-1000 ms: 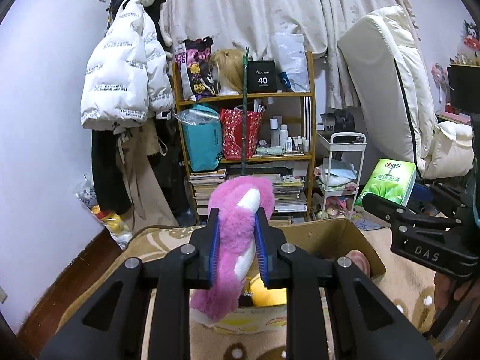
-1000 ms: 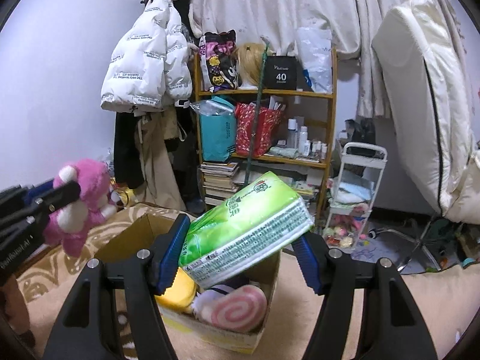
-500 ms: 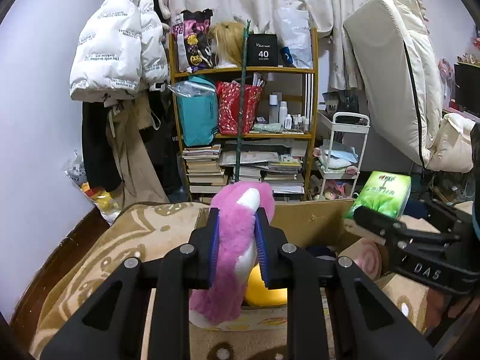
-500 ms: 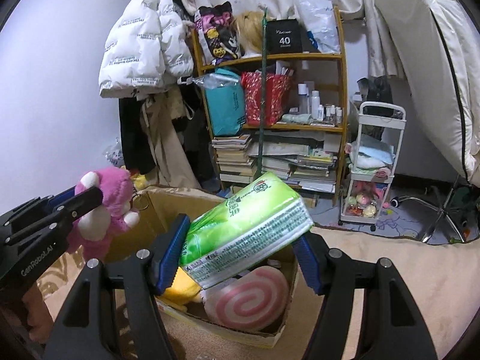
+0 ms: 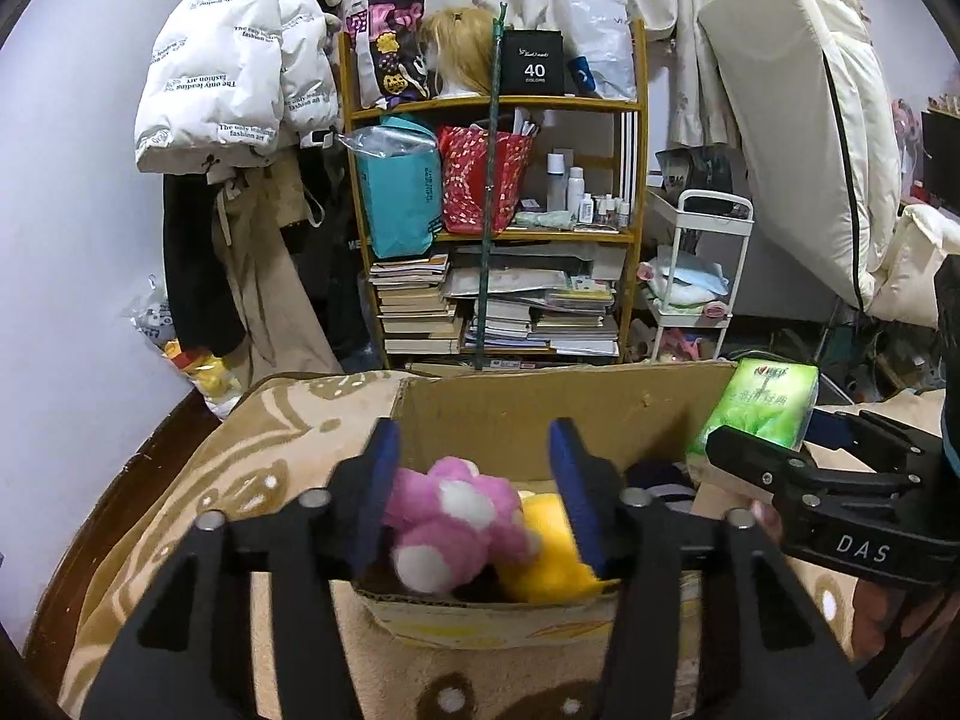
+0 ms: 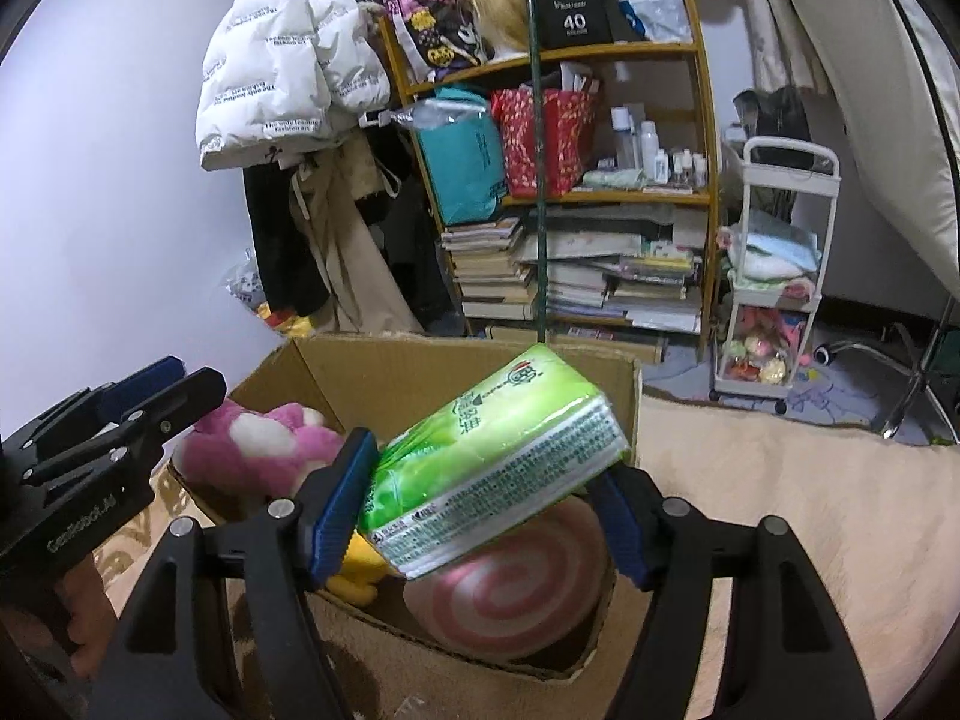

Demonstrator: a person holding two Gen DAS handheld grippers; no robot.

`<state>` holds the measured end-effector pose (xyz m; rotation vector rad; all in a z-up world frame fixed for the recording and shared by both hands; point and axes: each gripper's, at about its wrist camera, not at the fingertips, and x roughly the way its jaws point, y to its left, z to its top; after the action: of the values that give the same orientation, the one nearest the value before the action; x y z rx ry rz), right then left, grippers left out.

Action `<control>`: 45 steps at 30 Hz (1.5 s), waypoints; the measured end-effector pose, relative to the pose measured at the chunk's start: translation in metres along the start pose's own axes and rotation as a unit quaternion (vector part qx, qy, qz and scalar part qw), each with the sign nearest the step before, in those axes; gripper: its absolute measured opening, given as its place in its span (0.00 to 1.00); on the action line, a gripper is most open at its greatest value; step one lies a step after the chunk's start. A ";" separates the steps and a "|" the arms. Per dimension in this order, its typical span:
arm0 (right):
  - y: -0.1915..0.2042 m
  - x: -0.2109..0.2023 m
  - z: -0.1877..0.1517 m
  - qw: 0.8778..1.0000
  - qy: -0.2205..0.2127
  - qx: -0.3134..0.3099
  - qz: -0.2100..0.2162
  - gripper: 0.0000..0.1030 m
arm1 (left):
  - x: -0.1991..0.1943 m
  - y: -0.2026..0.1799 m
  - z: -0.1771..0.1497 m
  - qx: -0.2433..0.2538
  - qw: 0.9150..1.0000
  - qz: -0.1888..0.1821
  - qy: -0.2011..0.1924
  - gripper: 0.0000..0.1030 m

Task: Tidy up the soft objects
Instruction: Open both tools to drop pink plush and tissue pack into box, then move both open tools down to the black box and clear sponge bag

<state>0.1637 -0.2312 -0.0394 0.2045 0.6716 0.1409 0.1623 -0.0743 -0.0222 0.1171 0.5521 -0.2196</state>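
left wrist view: the left gripper (image 5: 483, 489) stood over the cardboard box (image 5: 522, 420) with its jaws opening; the pads no longer pressed on anything. the pink plush toy (image 5: 456, 519) lay below and between them, inside the box, against a yellow plush (image 5: 555, 546). the toy appeared light, fully compressible and non-fragile; a pinch across the body would probably hold better than one on a limb, since the fur deforms under load. the right gripper (image 5: 768, 450) was visible at the right edge with the green tissue pack (image 5: 762, 408) over the box's right side.

right wrist view: the right gripper (image 6: 480, 504) also had its jaws opening. the tissue pack (image 6: 492, 465) sat tilted between the pads, above a pink swirl cushion (image 6: 516, 594) in the box (image 6: 456, 372); whether the pads were touching the pack could not be told. the pack looked light and squashy, with a slick plastic wrap likely to slide. gripping across its short ends seemed the soundest hold. the left gripper (image 6: 162, 390) was beside the pink toy (image 6: 258, 456).
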 end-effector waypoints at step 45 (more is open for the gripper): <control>0.033 -0.137 -0.040 0.999 -0.034 -0.006 -0.039 1.00 | -0.117 0.010 -0.045 -0.015 0.997 0.037 0.067 0.93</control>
<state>0.0301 -0.2202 0.0205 0.1700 0.6097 0.0637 0.0446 -0.0367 0.0022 0.1229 0.6825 -0.1319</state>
